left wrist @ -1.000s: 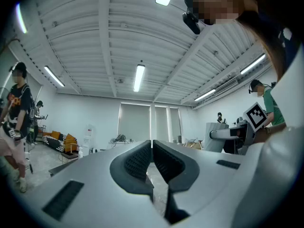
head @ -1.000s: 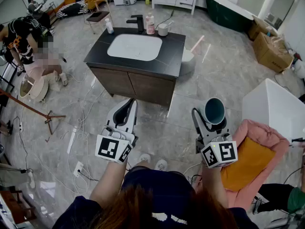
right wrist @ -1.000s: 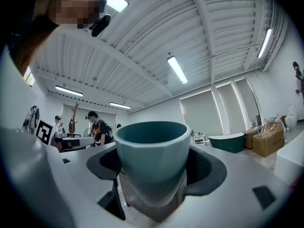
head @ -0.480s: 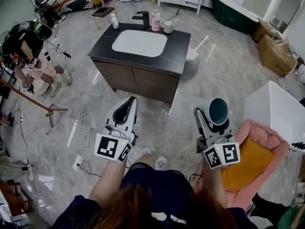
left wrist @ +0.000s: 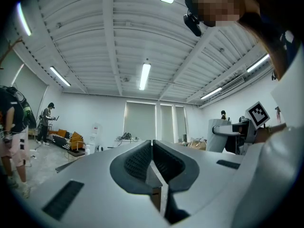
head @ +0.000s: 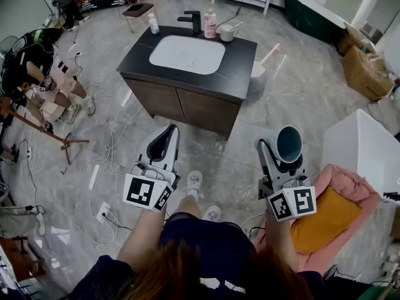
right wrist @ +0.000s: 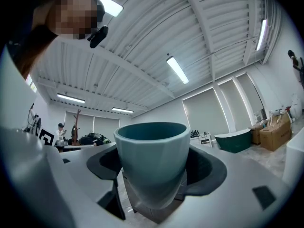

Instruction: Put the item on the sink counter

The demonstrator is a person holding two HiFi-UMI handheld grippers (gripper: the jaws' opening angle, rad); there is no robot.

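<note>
A teal cup [head: 288,144] [right wrist: 153,158] sits upright between the jaws of my right gripper [head: 284,152] [right wrist: 154,172], which is shut on it at waist height above the floor. My left gripper [head: 164,144] [left wrist: 153,163] is shut with nothing in it, its pads pressed together. The sink counter [head: 240,67] is a dark top with a white basin [head: 187,54], standing ahead of both grippers across a stretch of floor. A black tap [head: 192,21], a pink bottle [head: 210,25], a white bottle [head: 153,24] and a white cup [head: 227,33] stand along its far edge.
Cables [head: 109,161] trail over the marble floor at the left. A person [head: 44,74] sits at the far left by a wooden stand [head: 37,133]. A white block [head: 362,149] and a pink and orange cushion [head: 328,208] lie at the right. Cardboard boxes [head: 365,67] stand far right.
The sink counter has drifted slightly in view as the head view shifted with my walk. One foot has stepped forward below the grippers. Both grippers keep their hold and place.
</note>
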